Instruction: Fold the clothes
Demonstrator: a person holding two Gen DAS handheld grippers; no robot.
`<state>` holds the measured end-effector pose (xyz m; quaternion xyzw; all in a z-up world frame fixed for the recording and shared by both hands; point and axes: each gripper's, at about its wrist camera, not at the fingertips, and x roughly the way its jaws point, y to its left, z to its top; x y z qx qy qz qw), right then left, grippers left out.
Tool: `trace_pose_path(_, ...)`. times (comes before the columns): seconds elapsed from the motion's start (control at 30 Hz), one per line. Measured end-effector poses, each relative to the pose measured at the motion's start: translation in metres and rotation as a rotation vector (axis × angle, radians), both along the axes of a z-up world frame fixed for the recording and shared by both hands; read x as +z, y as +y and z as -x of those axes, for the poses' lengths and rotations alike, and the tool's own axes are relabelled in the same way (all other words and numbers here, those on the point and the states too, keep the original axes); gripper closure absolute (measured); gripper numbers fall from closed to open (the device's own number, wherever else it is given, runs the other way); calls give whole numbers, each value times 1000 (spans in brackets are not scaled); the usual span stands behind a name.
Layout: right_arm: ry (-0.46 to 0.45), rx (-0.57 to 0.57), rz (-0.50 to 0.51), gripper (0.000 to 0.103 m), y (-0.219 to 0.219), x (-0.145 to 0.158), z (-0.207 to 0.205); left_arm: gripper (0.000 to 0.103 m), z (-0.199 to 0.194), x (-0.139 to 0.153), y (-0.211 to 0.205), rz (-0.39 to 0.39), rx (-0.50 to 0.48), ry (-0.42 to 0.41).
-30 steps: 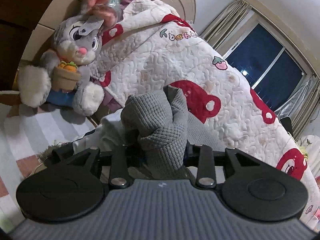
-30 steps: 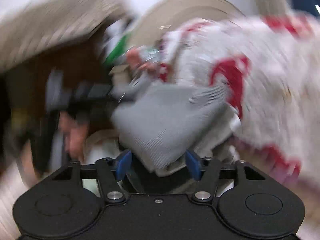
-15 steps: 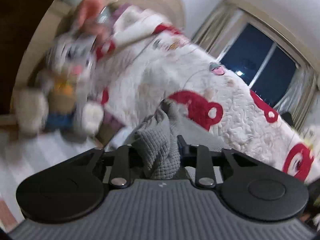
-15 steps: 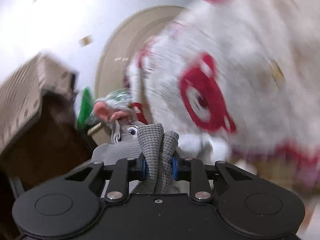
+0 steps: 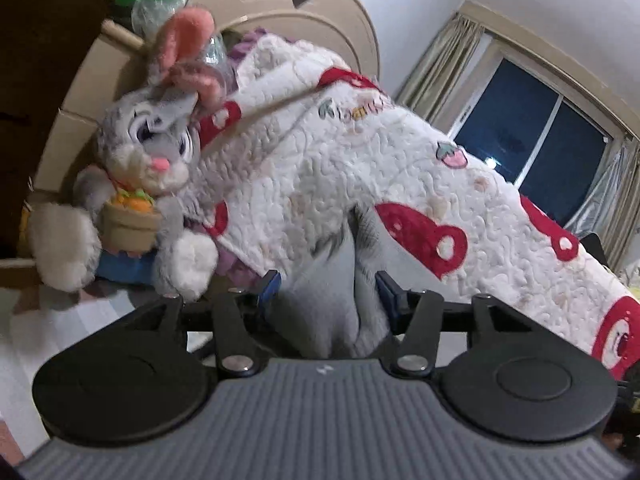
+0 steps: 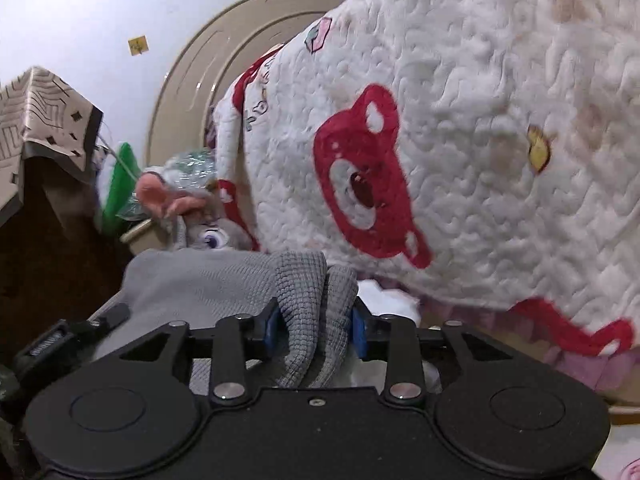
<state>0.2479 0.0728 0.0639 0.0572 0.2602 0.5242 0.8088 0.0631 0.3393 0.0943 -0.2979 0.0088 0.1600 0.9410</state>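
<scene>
1. The grey knit garment (image 6: 224, 280) hangs between the two tools rather than lying flat on the bed; a bunched fold sits in each tool, which looks like a way to stretch an edge out before laying it down for a fold.
2. The right tongs (image 6: 314, 326) have a thick double fold of the waffle-knit between their blue pads. The jaws have just been opening, yet cloth fills the gap and both pads appear to bear on it, so the grip reads as loosened, not released.
3. The left tongs (image 5: 328, 292) have also just been opening. A blurred, pale grey hang of cloth (image 5: 340, 280) sits between the pads, with daylight showing beside each pad, so they stand released around it.
4. The garment's far part is hidden, so how far the fold has come cannot be told.
5. The surface beyond is a bed: a white quilt (image 5: 360, 168) with red bear prints is heaped along it, and a plush rabbit (image 5: 148, 152) holding a toy pot leans at its head end, against the curved beige headboard (image 5: 320, 20).
6. A curtained window (image 5: 536, 136) shows dark outside; the walls are plain and pale.
</scene>
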Motion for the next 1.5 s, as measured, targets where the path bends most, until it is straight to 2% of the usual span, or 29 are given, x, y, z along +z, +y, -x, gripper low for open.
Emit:
trace_pose_path(0.13, -167, -88, 37, 52, -3, 24, 21, 50, 12, 2, 4, -37, 104, 28)
trace_pose_path(0.2, -296, -119, 46, 52, -8, 34, 42, 53, 20, 8, 5, -79, 194, 57)
trace_pose_path(0.23, -365, -112, 53, 52, -8, 38, 53, 54, 24, 11, 6, -103, 205, 68)
trace_pose_path(0.27, -427, -95, 60, 53, -8, 42, 63, 55, 26, 15, 7, -130, 183, 75)
trace_pose_path(0.33, -508, -12, 73, 54, -4, 46, 82, 74, 25, 22, 7, -175, 77, 111)
trace_pose_path(0.37, -537, 30, 83, 54, -2, 47, 90, 77, 25, 25, 6, -190, 35, 123)
trace_pose_path(0.47, -502, 109, 139, 56, 15, 43, 90, 77, 24, 32, -1, -227, -8, 146)
trace_pose_path(0.57, -422, 81, 210, 56, 33, 30, 68, 78, 9, 28, -4, -251, -29, 225)
trace_pose_path(0.7, -242, 71, 174, 55, 37, 18, 36, 76, -6, 14, 2, -198, -56, 282)
trace_pose_path(0.83, -188, 67, 182, 55, 43, 12, 29, 73, -9, 8, 7, -180, -50, 294)
trace_pose_path(0.93, -181, 66, 190, 55, 43, 11, 35, 67, -5, 10, 9, -162, -21, 310)
trace_pose_path(1.03, -194, 48, 170, 52, 38, 20, 46, 52, 11, 30, -2, -200, 35, 345)
trace_pose_path(1.07, -195, 42, 151, 47, 32, 24, 52, 43, 19, 38, -8, -220, 42, 355)
trace_pose_path(1.1, -193, 34, 127, 43, 26, 29, 58, 34, 28, 46, -16, -239, 37, 363)
trace_pose_path(1.17, -171, 4, 56, 37, 5, 39, 76, 27, 42, 57, -32, -253, 8, 403)
trace_pose_path(1.23, -152, -23, 13, 35, -17, 46, 97, 23, 55, 62, -52, -268, -26, 460)
trace_pose_path(1.33, -123, -43, 12, 33, -51, 48, 126, 15, 68, 60, -84, -297, -66, 529)
trace_pose_path(1.43, -59, -76, 23, 32, -82, 34, 150, 14, 78, 54, -115, -307, -107, 595)
trace_pose_path(1.47, -39, -80, 30, 32, -91, 28, 157, 12, 82, 52, -124, -304, -122, 616)
trace_pose_path(1.5, -28, -82, 40, 32, -98, 22, 164, 5, 86, 49, -135, -303, -133, 640)
